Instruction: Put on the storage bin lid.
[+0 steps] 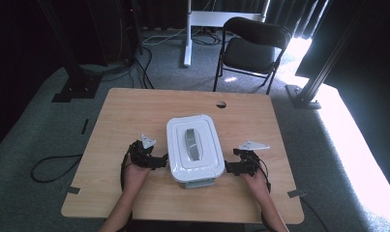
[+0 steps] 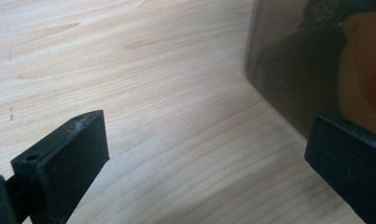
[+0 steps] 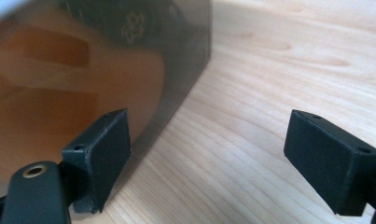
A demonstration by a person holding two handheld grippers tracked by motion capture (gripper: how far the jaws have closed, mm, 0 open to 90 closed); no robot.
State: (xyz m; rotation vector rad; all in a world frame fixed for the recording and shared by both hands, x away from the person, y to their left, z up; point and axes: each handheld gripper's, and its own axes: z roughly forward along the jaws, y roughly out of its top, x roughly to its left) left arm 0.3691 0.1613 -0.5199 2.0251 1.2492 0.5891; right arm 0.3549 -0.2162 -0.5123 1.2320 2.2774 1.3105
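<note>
A white lidded storage box (image 1: 194, 147) with a grey handle on its lid sits in the middle of the wooden table (image 1: 134, 111). My left gripper (image 1: 161, 161) is at the box's near left corner, jaws wide open. In the left gripper view the box's translucent wall (image 2: 288, 60) stands at the right, by the right jaw, with orange and dark shapes behind it. My right gripper (image 1: 230, 168) is at the near right corner, also open. The right gripper view has the box wall (image 3: 106, 70) by the left jaw and bare wood between the jaws.
A round cable hole (image 1: 221, 104) lies in the table beyond the box. A black chair (image 1: 250, 46) and a white desk leg (image 1: 187, 34) stand past the far edge. Black frame posts (image 1: 74, 72) flank the table. A cable (image 1: 52, 166) lies on the carpet.
</note>
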